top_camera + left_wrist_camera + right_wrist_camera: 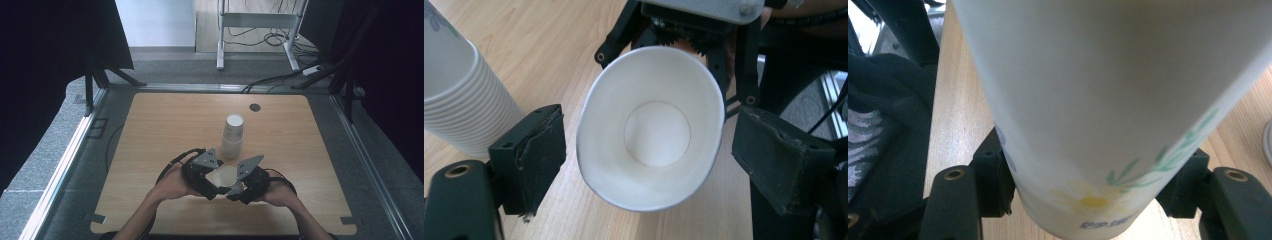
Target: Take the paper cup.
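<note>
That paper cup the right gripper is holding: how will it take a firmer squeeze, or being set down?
The paper cup looks thin-walled: its rim is already squashed oval in the right gripper, so a firmer squeeze would probably crease it. It is empty, so likely very light, and a nudge from the open left gripper might tip it once it stands.

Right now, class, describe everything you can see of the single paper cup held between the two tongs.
The paper cup is white inside, with a round flat bottom and a thin rim squeezed slightly oval. Its outside shows a printed yellow flower with green leaves. It lies tipped on its side above the wooden table, mouth facing the left tongs, whose pads stand clear of it. The right tongs clamp it near its base. A stack of cups stands behind.
</note>
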`<move>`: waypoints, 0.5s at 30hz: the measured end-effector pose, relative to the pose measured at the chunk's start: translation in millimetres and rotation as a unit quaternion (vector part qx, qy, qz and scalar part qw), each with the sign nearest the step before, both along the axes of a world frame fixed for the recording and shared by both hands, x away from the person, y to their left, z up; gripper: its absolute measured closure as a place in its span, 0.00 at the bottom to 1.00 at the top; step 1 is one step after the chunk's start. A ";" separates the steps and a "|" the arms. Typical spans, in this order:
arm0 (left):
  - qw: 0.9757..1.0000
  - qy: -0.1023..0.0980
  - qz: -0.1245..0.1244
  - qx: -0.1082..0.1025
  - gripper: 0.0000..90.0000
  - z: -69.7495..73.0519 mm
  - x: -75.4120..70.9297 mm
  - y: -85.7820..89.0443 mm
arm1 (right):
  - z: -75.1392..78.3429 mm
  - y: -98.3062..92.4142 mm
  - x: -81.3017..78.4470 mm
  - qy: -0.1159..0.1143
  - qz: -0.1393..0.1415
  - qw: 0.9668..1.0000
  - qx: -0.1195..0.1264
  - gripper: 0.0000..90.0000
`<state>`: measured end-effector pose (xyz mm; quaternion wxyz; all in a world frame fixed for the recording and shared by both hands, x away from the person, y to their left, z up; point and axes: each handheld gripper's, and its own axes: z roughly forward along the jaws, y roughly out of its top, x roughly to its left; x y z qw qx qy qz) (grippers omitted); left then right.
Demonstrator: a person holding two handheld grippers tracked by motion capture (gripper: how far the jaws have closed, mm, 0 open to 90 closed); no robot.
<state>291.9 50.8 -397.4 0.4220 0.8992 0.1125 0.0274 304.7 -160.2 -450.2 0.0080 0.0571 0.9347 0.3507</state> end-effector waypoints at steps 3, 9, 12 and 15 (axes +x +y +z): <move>1.000 -0.001 0.003 -0.013 0.16 -2.5 -0.2 1.1 | -1.6 -0.3 0.3 0.001 -0.001 1.000 0.007 0.41; 1.000 0.005 0.006 -0.029 0.16 -9.1 0.6 1.6 | -6.8 -0.9 0.8 0.004 -0.001 1.000 0.028 0.41; 0.999 0.011 0.001 -0.033 0.16 -12.4 1.5 0.0 | -8.0 -0.6 0.9 0.002 0.000 0.999 0.035 0.41; 0.999 0.012 0.001 -0.034 0.16 -14.0 1.8 -1.5 | -8.5 -0.4 1.0 -0.001 0.002 0.999 0.041 0.41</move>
